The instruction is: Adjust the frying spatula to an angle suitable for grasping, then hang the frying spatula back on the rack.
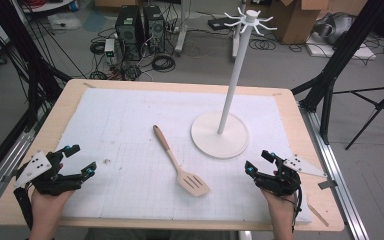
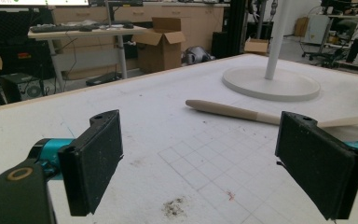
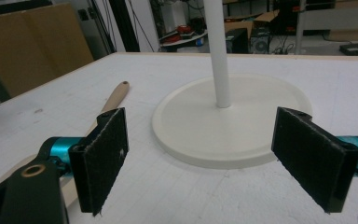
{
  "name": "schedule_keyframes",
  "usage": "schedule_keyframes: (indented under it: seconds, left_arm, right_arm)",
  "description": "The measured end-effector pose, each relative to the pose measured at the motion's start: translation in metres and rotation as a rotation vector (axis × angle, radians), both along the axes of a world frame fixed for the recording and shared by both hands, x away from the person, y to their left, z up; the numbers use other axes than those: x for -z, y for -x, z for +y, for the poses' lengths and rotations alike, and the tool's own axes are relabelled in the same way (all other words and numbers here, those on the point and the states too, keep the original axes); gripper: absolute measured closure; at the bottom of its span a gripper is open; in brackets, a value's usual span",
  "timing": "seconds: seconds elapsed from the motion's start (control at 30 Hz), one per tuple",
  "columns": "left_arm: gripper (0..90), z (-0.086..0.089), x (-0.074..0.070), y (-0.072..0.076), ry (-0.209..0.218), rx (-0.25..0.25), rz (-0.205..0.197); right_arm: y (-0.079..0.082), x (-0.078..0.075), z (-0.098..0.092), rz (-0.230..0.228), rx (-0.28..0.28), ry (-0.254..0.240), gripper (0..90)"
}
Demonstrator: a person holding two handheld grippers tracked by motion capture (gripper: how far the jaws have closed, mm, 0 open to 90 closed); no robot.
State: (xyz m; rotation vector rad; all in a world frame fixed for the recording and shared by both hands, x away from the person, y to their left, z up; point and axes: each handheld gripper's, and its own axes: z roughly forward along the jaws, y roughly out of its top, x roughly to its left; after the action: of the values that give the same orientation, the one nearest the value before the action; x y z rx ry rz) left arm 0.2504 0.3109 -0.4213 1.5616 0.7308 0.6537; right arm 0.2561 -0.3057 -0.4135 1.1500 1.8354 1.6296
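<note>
A beige slotted spatula (image 1: 180,162) lies flat in the middle of the white mat, handle pointing away and head toward me. Its handle (image 2: 235,112) crosses ahead of the left gripper, and the handle end (image 3: 116,96) shows left of the stand. A white hook stand (image 1: 228,95) rises from a round base (image 1: 219,135) to the right of the spatula; the base (image 3: 230,135) lies just beyond the right jaws. My left gripper (image 1: 80,160) rests open at the mat's near left. My right gripper (image 1: 258,161) rests open at the near right. Both hold nothing.
The white gridded mat (image 1: 130,115) covers a wooden table (image 1: 70,90). A dark smudge (image 2: 175,206) marks the mat by the left gripper. Black frame legs (image 1: 335,65) stand at the table's right, with computers and cables (image 1: 140,30) on the floor beyond.
</note>
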Motion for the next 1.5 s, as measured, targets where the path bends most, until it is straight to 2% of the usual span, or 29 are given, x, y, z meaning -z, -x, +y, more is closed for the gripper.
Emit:
schedule_keyframes:
  seconds: [0.23,0.47,0.63,0.8,0.97,1.13,1.2,1.47,1.5]
  left_arm:
    - [15.3,0.003,-0.001,0.0,0.007,0.0,-0.004]
    - [15.3,0.005,-0.001,0.002,0.007,-0.002,-0.002]
    - [15.4,0.005,-0.002,0.004,0.007,-0.003,-0.006]
    - [15.4,0.004,-0.002,0.004,0.009,-0.002,-0.007]
    - [15.4,0.003,-0.003,0.004,0.007,0.003,-0.01]
    - [15.4,0.002,-0.003,0.005,0.007,0.005,-0.012]
    - [15.5,0.003,-0.004,0.006,0.004,0.004,-0.012]
    - [15.5,0.003,-0.005,0.007,0.008,0.005,-0.014]
    - [15.5,0.002,-0.005,0.006,0.006,0.007,-0.014]
  right_arm:
    - [-0.007,-0.004,0.021,0.011,-0.034,0.0,17.4]
    - [-0.015,-0.011,0.049,0.012,-0.078,0.04,17.4]
    - [-0.019,-0.013,0.054,0.001,-0.082,0.036,17.5]
    - [-0.02,-0.015,0.053,0.012,-0.073,0.031,17.4]
    - [-0.022,-0.019,0.059,0.011,-0.088,0.027,17.5]
    - [-0.026,-0.023,0.069,0.023,-0.102,0.026,17.8]
    - [-0.03,-0.026,0.079,0.034,-0.112,0.035,18.6]
    - [-0.041,-0.029,0.107,0.071,-0.163,0.091,26.0]
    - [-0.046,-0.028,0.116,0.094,-0.183,0.104,26.4]
